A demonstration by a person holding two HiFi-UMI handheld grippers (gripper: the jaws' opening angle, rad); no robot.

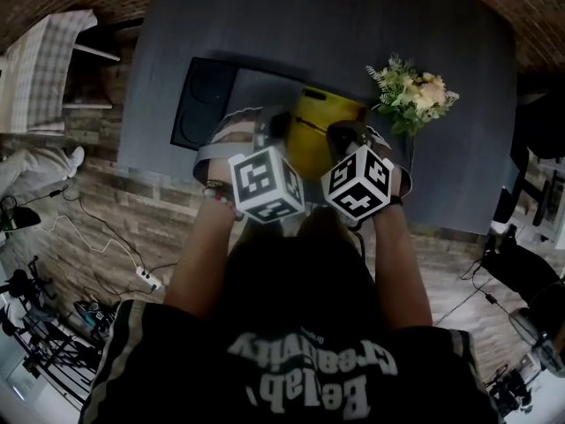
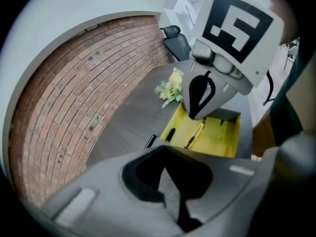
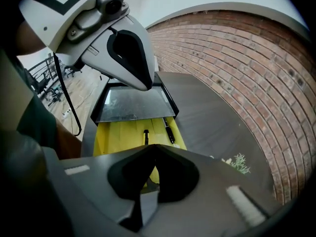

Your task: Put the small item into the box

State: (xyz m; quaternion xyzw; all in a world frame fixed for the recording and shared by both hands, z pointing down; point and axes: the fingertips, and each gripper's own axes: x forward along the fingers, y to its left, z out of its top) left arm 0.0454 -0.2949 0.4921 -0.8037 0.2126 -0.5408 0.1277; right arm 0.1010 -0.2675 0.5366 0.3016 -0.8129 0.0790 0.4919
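Note:
A box with a yellow inside lies open on the dark grey table. Its black lid stands open at the far side in the right gripper view. Two slim black pens lie inside; they show as a dark pen and a second pen in the left gripper view. My left gripper and right gripper hover side by side over the box's near edge. Both are shut, with nothing visible between the jaws.
A bunch of pale artificial flowers lies on the table beside the box. A curved brick wall rises behind the table. Cables and a power strip lie on the floor at left.

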